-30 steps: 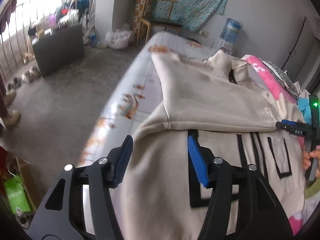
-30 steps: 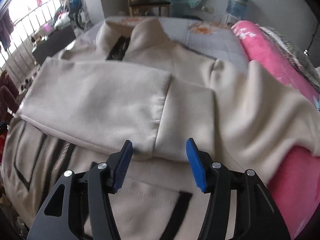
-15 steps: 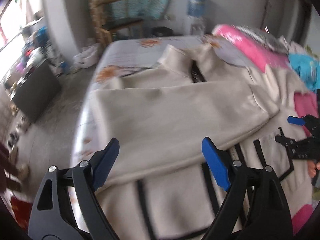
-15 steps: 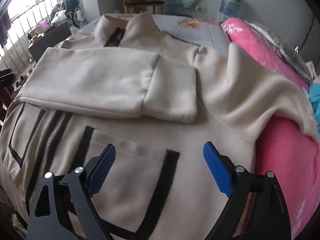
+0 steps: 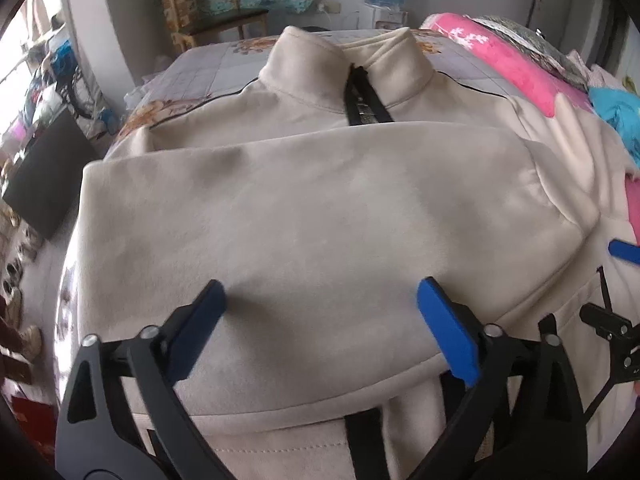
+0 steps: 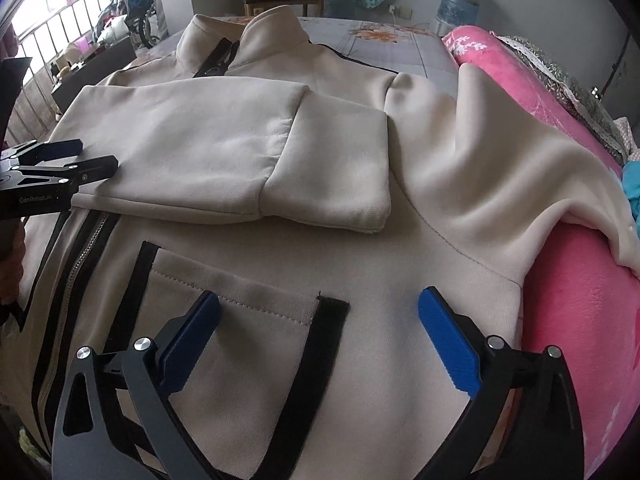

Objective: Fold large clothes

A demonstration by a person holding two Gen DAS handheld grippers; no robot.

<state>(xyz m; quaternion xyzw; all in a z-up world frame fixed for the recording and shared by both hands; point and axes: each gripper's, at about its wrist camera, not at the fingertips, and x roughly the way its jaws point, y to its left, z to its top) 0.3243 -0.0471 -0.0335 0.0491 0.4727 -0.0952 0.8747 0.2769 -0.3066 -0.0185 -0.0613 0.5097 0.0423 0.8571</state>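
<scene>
across the bed point(image 6: 404, 46) lies the beige jacket point(image 6: 360, 256), front up, its collar at the far end; one sleeve point(image 5: 304, 216) is folded flat across the chest to narrow the shape; the other sleeve point(image 6: 520, 168) drapes over a pink blanket point(image 6: 580, 300), not yet folded; the left gripper point(image 5: 318, 300) and the right gripper point(image 6: 318, 312) hover above the cloth, jaws opening, nothing between them.

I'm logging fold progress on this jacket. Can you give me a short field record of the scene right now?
garment: beige jacket, front up on the bed
left sleeve: folded sleeve lies across the chest
right sleeve: unfolded sleeve drapes over the pink blanket
left gripper: jaws opening, nothing gripped
right gripper: jaws opening, nothing gripped
</scene>
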